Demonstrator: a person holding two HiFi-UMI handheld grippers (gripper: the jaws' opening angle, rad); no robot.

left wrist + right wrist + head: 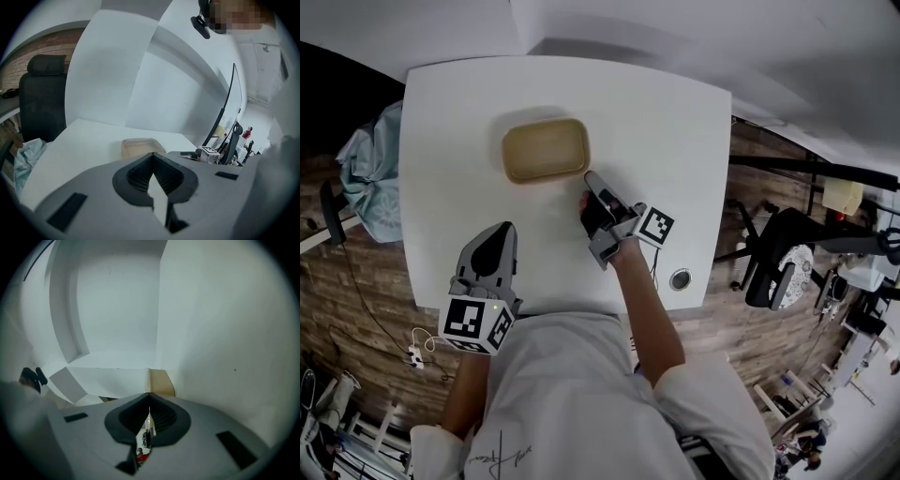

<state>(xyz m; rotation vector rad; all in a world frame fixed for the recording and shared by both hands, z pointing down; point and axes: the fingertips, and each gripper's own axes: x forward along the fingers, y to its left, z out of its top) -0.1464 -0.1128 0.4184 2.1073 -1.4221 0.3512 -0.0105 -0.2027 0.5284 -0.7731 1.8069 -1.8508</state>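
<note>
**Jaws together, nothing held**

Your right gripper (589, 176), at the centre of the frame, has its jaws pressed together on nothing. Its tip sits just beside the lower right corner of the tan tray (546, 150), which lies on the white table (675, 141). Your left gripper (501, 230), at lower left, is likewise closed and empty, apart from the tray.

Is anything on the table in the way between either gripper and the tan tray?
Nothing visible does. The right gripper, jaws shut, has its tips right at the near right corner of the tan tray. The left gripper is farther back, with only bare white table between it and the tray.
</note>
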